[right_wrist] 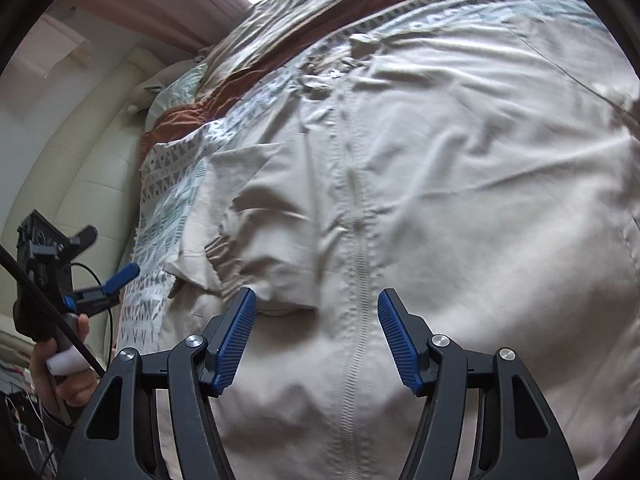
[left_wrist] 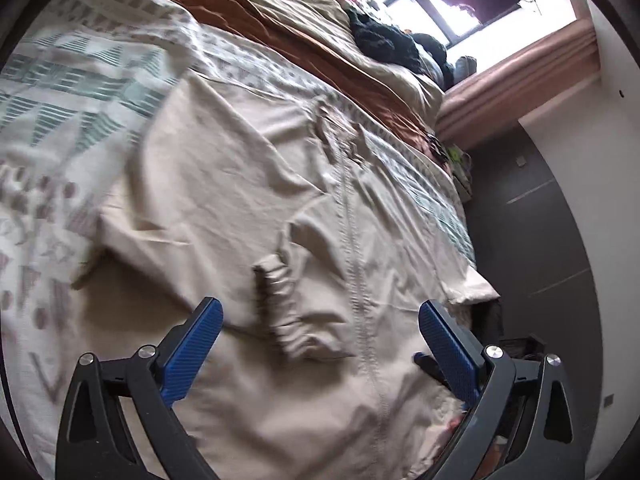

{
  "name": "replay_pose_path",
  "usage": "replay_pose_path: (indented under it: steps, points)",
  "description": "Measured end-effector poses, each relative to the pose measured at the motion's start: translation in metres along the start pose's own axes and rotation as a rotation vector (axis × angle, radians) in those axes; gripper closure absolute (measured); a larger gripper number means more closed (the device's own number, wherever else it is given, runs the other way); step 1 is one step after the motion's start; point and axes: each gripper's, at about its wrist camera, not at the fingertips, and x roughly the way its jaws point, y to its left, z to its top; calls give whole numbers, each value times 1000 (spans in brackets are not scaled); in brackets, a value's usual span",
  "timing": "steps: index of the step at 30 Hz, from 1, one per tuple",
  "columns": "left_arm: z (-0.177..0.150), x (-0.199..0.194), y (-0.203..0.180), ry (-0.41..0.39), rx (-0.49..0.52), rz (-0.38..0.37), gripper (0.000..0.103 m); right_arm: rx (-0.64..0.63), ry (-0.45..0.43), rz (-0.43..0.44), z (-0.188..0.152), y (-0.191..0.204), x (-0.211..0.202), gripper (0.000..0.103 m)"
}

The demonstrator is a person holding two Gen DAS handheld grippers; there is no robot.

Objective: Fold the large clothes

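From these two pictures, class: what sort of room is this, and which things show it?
Most likely a bedroom. A beige jacket lies spread on a bed with a patterned quilt and a brown blanket; a curtained window stands beyond, with more clothes heaped near it.

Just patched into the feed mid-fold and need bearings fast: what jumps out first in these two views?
A big beige jacket lies spread over the patterned bedspread, its zipper running up the middle and an elastic cuff folded onto its front. Both the left gripper and the right gripper hover open above it, holding nothing.
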Motion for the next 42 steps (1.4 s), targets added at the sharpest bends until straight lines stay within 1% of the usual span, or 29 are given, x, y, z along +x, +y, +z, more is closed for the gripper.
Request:
replay_pose_path:
  steps: [3,4,6,8,9,11,13,15,16,17,19,22,25,26,27,28,30,32,33,35,38,42]
  points:
    - [-5,-20,25,-48,-14,73,3,-44,14,24,1,19,13,42]
    - [-6,-24,33,-58,-20,87,3,-55,23,27,0,25,19,42]
    - [-10,-33,49,-78,-30,112,6,-80,48,25,-2,37,34,42]
    - [-14,-39,66,-92,-49,141,15,-102,79,27,-4,48,51,42]
    - [-17,-43,76,-100,-66,158,18,-115,87,22,-5,55,59,42]
    - [-20,-49,94,-106,-95,183,28,-138,102,6,-3,65,77,42]
    - [-26,-53,115,-114,-123,201,31,-150,130,-6,-2,75,97,42]
    - [-32,-53,130,-111,-144,219,35,-188,134,-49,0,86,115,42]
    - [-35,-53,138,-108,-156,224,40,-207,144,-73,0,91,123,42]
    - [-37,-53,144,-108,-165,224,41,-214,156,-85,0,95,132,42]
    - [-41,-52,153,-112,-177,225,41,-233,182,-109,-2,101,146,42]
    - [-43,-47,161,-102,-178,227,41,-292,218,-192,-7,108,168,42]
    - [-44,-42,163,-80,-165,224,41,-359,218,-249,-10,117,181,42]
    - [-43,-41,162,-77,-159,224,41,-372,219,-260,-10,120,183,50]
    - [-42,-40,160,-76,-152,226,41,-379,216,-275,-9,121,183,59]
    - [-41,-40,158,-75,-143,231,41,-377,215,-267,-8,121,184,63]
    - [-39,-38,154,-73,-125,238,41,-349,220,-227,-2,119,181,77]
    - [-37,-36,150,-70,-114,244,41,-351,187,-200,5,119,169,79]
    - [-36,-35,149,-68,-111,245,41,-346,166,-184,9,120,162,83]
    - [-33,-33,146,-67,-103,250,41,-319,128,-143,22,116,145,96]
    - [-30,-30,142,-67,-97,260,41,-274,54,-126,41,101,114,98]
    - [-23,-26,136,-69,-93,272,41,-210,-50,-139,56,71,68,98]
